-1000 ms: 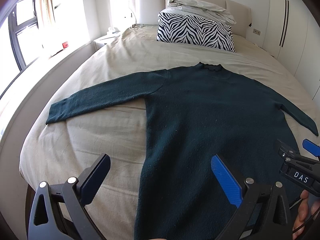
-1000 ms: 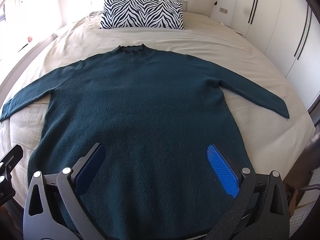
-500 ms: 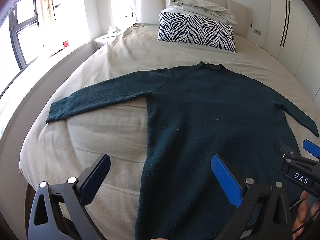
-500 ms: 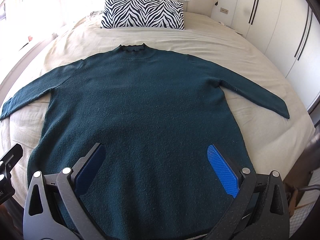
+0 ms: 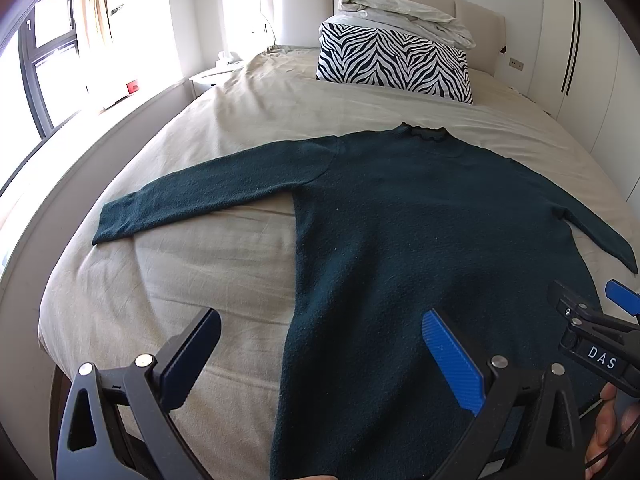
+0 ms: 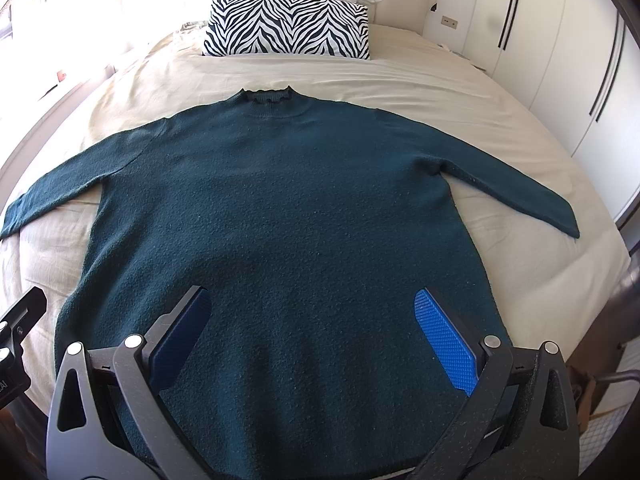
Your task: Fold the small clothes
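A dark teal knit sweater [image 5: 420, 220] [image 6: 272, 216] lies flat on the beige bed, collar toward the headboard and both sleeves spread out sideways. My left gripper [image 5: 320, 316] hovers open over the sweater's left hem edge, nothing between its fingers. Over the middle of the hem my right gripper [image 6: 312, 296] also stands open and holds nothing. The right gripper's tip [image 5: 596, 316] shows at the right edge of the left wrist view, with a person's fingers [image 5: 608, 424] below it. The left sleeve cuff [image 5: 116, 224] lies near the bed's left side.
A zebra-print pillow [image 5: 394, 62] [image 6: 288, 26] with a crumpled white duvet [image 5: 404, 12] on top sits at the headboard. A window [image 5: 36, 64] and ledge run along the left. White wardrobe doors [image 6: 560, 60] line the right wall. The beige sheet [image 5: 192, 280] surrounds the sweater.
Both views have shifted very slightly; the sweater lies as before and both grippers stay open.
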{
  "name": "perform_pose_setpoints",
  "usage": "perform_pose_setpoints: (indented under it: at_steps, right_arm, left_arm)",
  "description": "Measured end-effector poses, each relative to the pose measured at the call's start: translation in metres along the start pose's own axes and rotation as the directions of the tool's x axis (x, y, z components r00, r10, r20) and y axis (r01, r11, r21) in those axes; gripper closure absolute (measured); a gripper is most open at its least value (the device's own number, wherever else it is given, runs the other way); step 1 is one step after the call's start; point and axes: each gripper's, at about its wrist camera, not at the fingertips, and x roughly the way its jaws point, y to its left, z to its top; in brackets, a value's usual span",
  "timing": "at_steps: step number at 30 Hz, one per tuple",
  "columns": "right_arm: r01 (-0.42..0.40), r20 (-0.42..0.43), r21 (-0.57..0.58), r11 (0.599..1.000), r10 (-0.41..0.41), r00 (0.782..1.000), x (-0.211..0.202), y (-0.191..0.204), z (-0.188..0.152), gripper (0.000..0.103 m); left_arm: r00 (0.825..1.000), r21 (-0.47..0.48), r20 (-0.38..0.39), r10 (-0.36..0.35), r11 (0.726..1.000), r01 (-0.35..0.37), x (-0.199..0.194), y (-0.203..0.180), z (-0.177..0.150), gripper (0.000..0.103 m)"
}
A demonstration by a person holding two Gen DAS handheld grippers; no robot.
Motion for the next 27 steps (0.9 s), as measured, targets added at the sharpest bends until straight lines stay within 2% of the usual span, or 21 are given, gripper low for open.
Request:
perform_pose_setpoints:
  at_steps: [14,27]
  right_arm:
    - [0.002,-0.006,0.003,1.000,-0.002,1.000,0.006,-0.001,0.001,0.000]
    - [0.003,-0.030,0.015,1.000,-0.002,1.000,0.029,-0.013,0.006,0.000]
  left_arm:
    - [1.000,-0.002,-0.017,0.002,1.000,-0.002,0.008,0.003,0.000,0.000]
    - [0.997,-0.001,-0.072,-0.027,1.000,0.027,0.030,-0.015,0.008,0.000]
